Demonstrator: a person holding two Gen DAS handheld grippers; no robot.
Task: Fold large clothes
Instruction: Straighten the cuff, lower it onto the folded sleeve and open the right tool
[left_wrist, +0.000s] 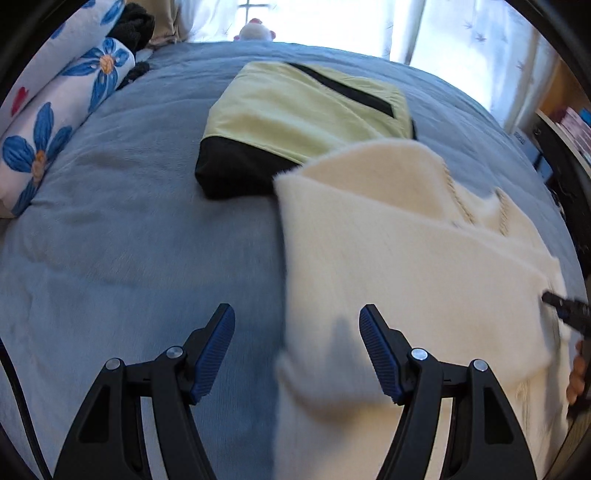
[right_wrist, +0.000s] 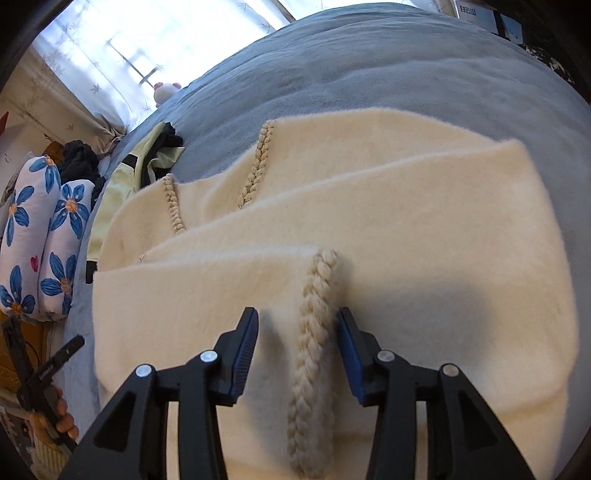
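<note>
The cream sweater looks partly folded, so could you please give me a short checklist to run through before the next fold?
1. Cream sweater lying on the blue bedspread: ok.
2. Left gripper open and empty: ok.
3. Right gripper open, pads clear of the braided trim between them: ok.
4. Folded layers lying flat: ok.
5. Sweater clear of the folded green garment: not ok, its far corner overlaps.
6. Near hem squared up: cannot tell, out of view.

Black fingers (left_wrist: 218, 339), ribbed blue pads (right_wrist: 245, 354), silver screws.
</note>
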